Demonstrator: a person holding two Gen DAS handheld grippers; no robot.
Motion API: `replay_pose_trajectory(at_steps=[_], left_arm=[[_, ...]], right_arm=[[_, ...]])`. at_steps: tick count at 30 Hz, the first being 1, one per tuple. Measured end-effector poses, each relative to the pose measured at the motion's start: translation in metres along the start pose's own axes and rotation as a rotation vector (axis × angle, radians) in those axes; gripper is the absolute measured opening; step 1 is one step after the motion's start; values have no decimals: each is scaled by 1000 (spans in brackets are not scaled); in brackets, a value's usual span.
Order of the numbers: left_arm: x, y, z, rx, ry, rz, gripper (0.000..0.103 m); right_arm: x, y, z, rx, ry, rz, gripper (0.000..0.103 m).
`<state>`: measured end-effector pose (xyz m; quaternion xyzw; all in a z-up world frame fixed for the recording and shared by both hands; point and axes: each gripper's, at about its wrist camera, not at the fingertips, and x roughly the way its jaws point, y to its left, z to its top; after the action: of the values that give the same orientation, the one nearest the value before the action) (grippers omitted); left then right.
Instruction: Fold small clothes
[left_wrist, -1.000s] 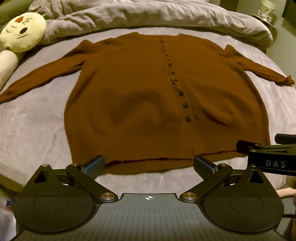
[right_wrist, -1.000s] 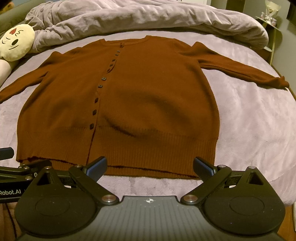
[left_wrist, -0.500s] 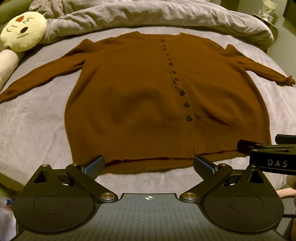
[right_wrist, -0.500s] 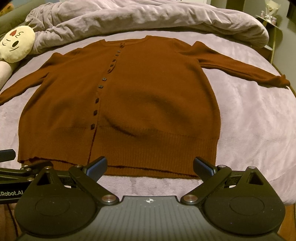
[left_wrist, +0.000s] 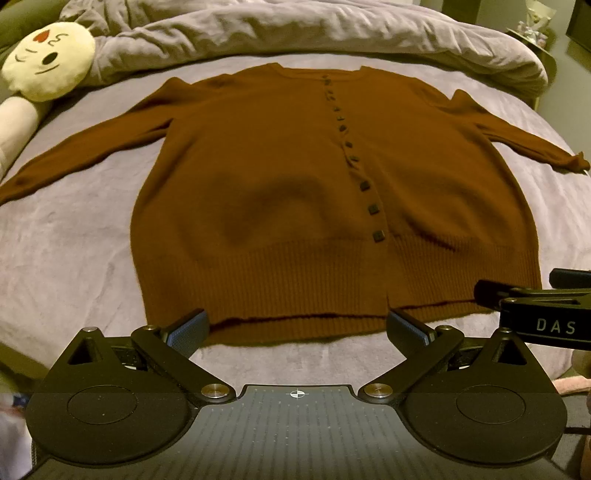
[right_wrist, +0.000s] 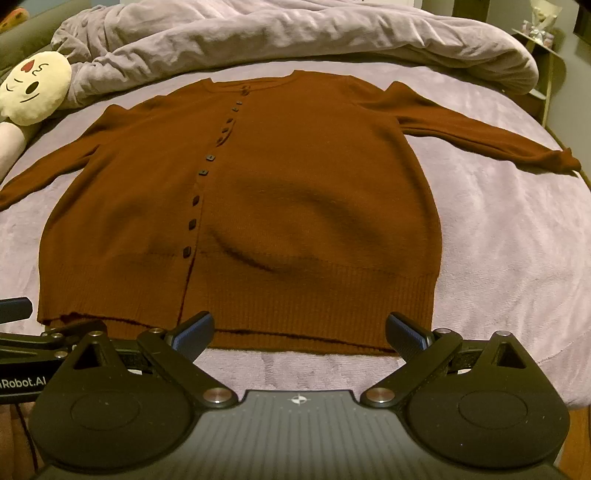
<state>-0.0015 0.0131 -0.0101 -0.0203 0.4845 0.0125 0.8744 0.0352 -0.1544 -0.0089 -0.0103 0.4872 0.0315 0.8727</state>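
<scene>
We see the brown cardigan (left_wrist: 280, 192) spread flat, buttoned, on the grey bed (left_wrist: 66, 236); its left cuff is cut off at frame edge. Left gripper (left_wrist: 297, 326) and right gripper (right_wrist: 300, 330) hover near the hem, fingers wide apart, empty.

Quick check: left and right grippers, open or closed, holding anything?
Left gripper: open, empty, near the brown cardigan hem.
Right gripper: open, empty, also at the hem.

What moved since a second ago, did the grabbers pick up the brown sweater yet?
Not yet. Nothing visibly changed. The left gripper and right gripper both stay open just short of the hem, holding nothing. The brown cardigan still lies flat and buttoned on the bed, sleeves spread out.
</scene>
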Motion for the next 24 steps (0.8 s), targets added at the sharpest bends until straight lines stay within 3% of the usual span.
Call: replay_pose_trajectory(at_steps=[11, 24], left_arm=[[2, 3, 2, -5, 13, 1, 103], [10, -3, 5, 6, 40, 8, 103]], right_arm=[[1, 1, 0, 3, 5, 15, 99], [14, -14, 2, 83, 57, 94, 99]])
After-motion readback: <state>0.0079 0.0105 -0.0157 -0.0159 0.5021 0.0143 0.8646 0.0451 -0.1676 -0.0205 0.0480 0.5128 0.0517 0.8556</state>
